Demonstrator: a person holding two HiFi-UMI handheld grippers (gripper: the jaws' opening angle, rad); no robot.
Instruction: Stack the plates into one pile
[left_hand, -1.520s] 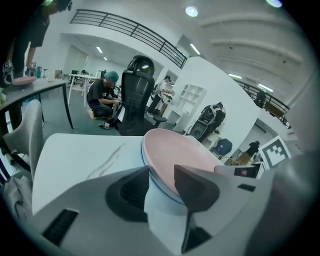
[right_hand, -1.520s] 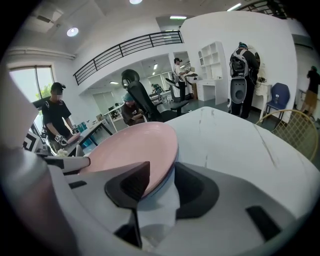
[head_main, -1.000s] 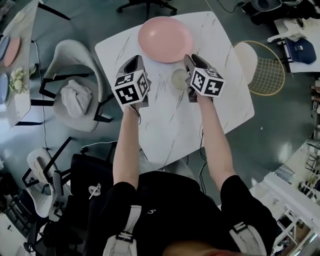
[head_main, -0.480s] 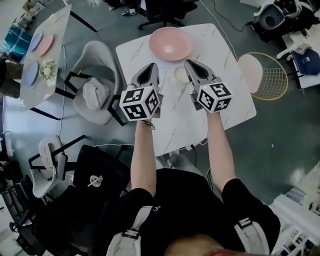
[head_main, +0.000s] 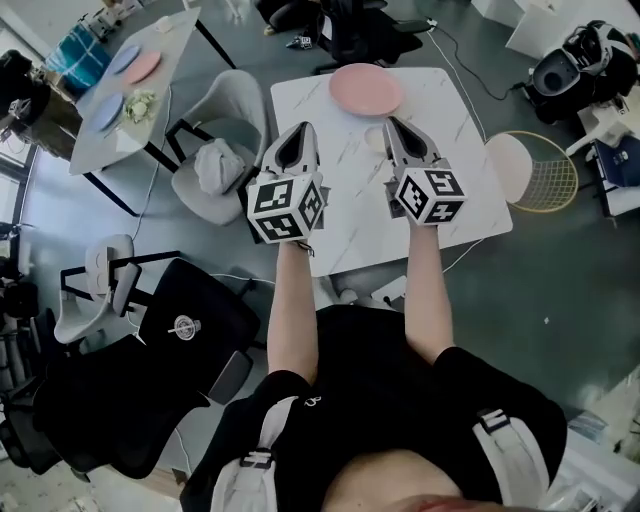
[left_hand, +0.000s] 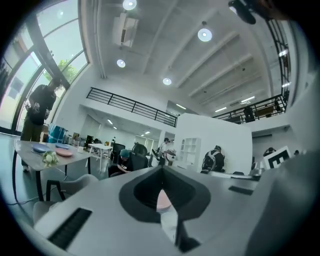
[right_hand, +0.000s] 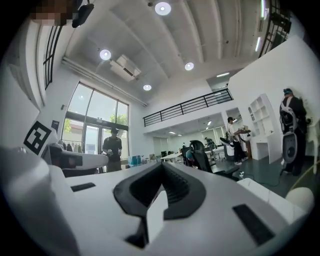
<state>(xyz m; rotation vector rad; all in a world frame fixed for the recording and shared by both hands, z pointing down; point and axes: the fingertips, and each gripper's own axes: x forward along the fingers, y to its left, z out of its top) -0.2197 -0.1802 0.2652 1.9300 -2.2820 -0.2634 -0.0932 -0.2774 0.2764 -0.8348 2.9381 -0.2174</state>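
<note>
Marble table (head_main: 352, 225), pink plate (head_main: 366, 90) at far edge: I'd lift left gripper (head_main: 303, 130) and right gripper (head_main: 392, 124), fingers closed, empty, well clear.

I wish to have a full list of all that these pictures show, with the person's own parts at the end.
marble table: one, white, centre
pink plate: one, pink, table's far edge
small dish: one, pale, nearer than the plate, partly hidden
armchair: one, grey, left of table
cloth: one, whitish, on armchair
wire chair: one, yellow, right of table
side table: one, pale grey, upper left
other plates: three, one pink, two blue, on side table
left gripper: one, grey, shut, empty
right gripper: one, grey, shut, empty
</note>
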